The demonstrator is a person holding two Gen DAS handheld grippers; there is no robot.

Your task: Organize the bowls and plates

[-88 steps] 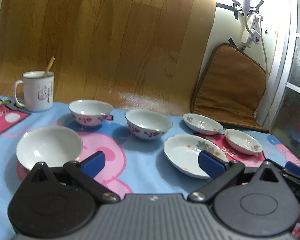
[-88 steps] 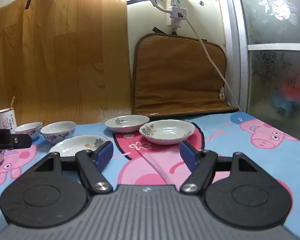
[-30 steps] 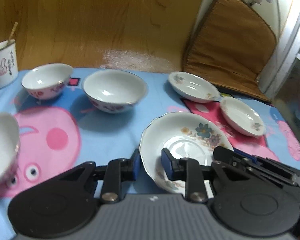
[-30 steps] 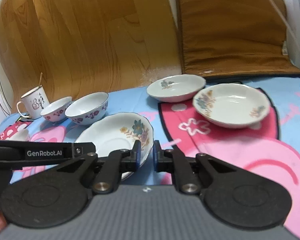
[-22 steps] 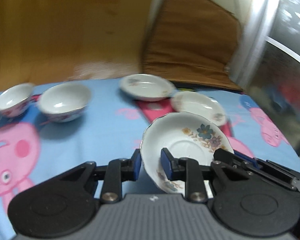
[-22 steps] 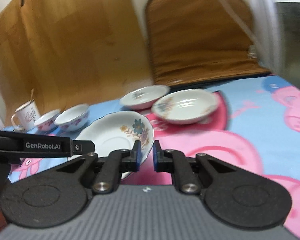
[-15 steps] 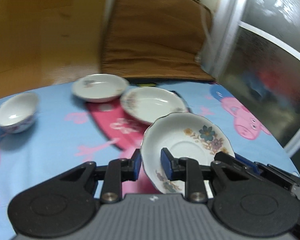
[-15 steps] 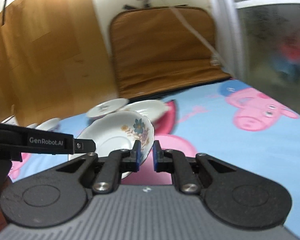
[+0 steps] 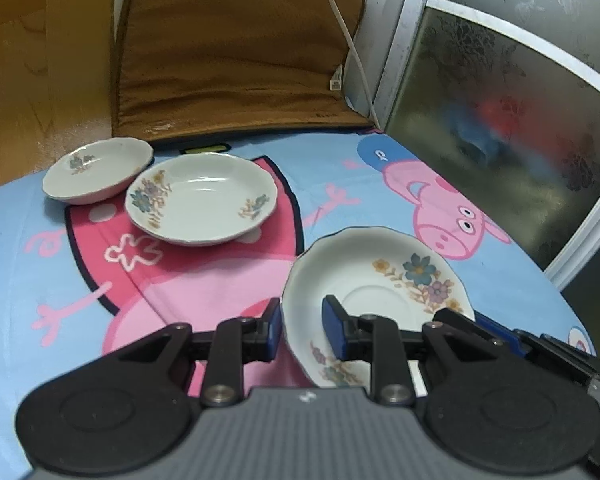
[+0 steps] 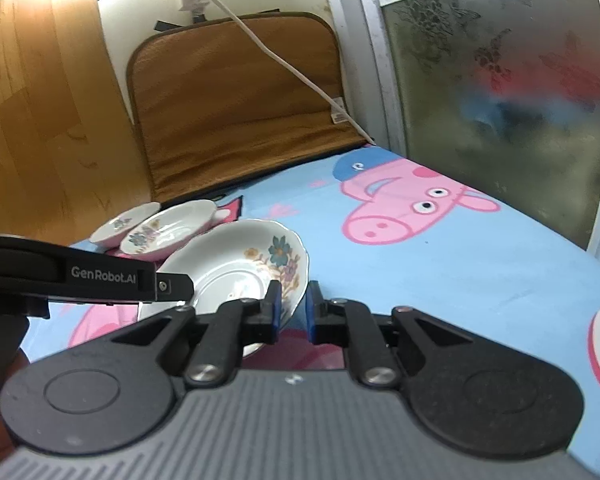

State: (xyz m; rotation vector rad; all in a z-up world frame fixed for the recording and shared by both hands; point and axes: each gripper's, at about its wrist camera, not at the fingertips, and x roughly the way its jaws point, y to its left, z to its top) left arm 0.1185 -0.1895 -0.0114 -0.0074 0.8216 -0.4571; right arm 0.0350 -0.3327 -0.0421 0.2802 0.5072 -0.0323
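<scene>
- Both sets of jaws pinch one flowered plate (image 9: pixel 384 280): the left gripper (image 9: pixel 302 330) clamps its near-left rim, the right gripper (image 10: pixel 291 310) its right rim, each nearly closed on the china.
- Held plate hangs tilted over the cartoon tablecloth (image 9: pixel 380 184).
- Two more plates sit beyond, touching: a middle plate (image 9: pixel 202 206) and a far plate (image 9: pixel 96 170).
- One brown cushion (image 9: pixel 228 52) leans behind.

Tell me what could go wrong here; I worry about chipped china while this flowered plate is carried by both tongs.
1. The flowered plate is pinched only at opposite rims by the left tongs and right tongs; if the hands drift apart or twist, the thin rim could slip or chip.
2. It hangs tilted above the tablecloth, so a slip likely means a drop.
3. Lowered carelessly, it could knock the shallow dish.
</scene>
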